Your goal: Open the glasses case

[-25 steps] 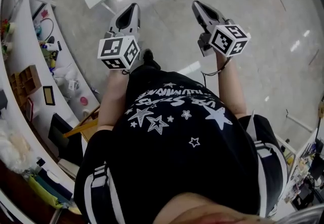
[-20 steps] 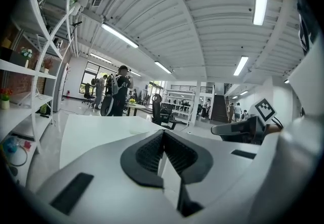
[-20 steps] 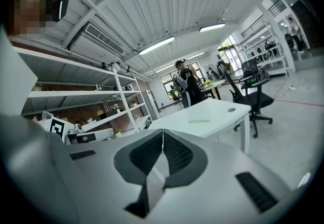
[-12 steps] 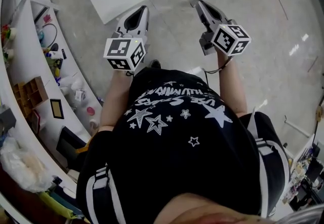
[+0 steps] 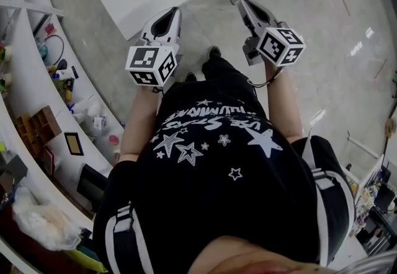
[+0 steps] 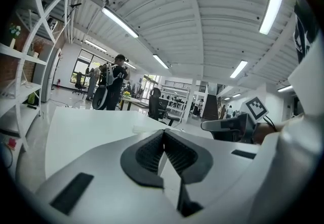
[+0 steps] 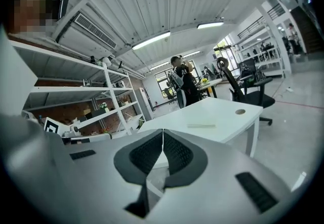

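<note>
Left gripper (image 6: pixel 163 132) and right gripper (image 7: pixel 162 131): two, both with jaws closed tip to tip, holding nothing. One glasses case (image 7: pixel 201 126) (we presume; pale, flat, too small to confirm) lies on the white table (image 7: pixel 223 116), well apart from us. We expect it light, rigid and smooth; pin the base, lift the lid edge.

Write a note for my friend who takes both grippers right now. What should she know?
Left gripper: jaws together, nothing between them.
Right gripper: jaws together, nothing between them.
Both are held in the air, short of the white table.
A small flat pale thing lies on that table; it is too small to tell whether it is the glasses case.
Done: nothing; no case touched or opened.
Left: reach the table, find the case, hold it, open it.
</note>
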`<state>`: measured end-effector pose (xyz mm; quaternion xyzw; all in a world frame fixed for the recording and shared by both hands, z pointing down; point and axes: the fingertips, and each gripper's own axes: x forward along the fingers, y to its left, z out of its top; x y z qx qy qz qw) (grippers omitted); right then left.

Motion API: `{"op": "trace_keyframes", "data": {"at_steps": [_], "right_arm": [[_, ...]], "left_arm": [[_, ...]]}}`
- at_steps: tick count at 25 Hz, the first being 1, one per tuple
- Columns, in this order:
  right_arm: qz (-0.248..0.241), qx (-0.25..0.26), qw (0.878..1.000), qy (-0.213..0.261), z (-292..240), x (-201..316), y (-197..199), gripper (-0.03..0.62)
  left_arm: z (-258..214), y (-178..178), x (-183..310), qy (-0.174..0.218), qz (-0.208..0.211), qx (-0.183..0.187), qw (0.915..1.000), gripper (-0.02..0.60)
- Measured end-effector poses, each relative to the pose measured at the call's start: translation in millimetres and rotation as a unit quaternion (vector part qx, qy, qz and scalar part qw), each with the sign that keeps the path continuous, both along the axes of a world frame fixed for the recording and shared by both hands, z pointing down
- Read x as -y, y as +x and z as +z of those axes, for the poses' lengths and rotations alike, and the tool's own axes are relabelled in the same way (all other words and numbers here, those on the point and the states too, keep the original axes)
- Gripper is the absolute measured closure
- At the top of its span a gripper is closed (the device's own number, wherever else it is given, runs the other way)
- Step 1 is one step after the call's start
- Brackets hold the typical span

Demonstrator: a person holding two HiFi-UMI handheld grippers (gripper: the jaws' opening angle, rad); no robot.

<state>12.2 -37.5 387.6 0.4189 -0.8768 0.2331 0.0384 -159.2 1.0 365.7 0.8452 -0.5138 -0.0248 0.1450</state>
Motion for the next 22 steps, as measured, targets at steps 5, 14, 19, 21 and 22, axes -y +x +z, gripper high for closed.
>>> {"op": "trace_keyframes", "data": {"at_steps": [5,14,19,21,22], "right_arm": [[0.011,0.000,1.000,0.008,-1.6,26.8,5.4,0.585],[-0.002,-0.025,1.000,0.018,11.3,123.2,19.2,0.585],[-0.018,-0.062,0.998,0.012,31.6,179.9,26.1,0.585],[-0.025,-0.060,0.998,0.004,37.7,196.8,27.3,0.585],[-0.029,-0.058,0.998,0.001,39.7,204.7,27.3,0.585]], "left_arm": [[-2.7,4.4,19.1,0.005,0.010,0.007,0.9999,0.569],[3.8,26.4,106.6,0.005,0.006,0.007,0.9999,0.569],[15.0,34.4,158.3,-0.005,-0.016,0.021,0.9996,0.569],[20.8,37.7,174.6,-0.011,-0.022,0.034,0.9991,0.569],[23.7,39.2,182.1,-0.015,-0.024,0.038,0.9989,0.569]]}}
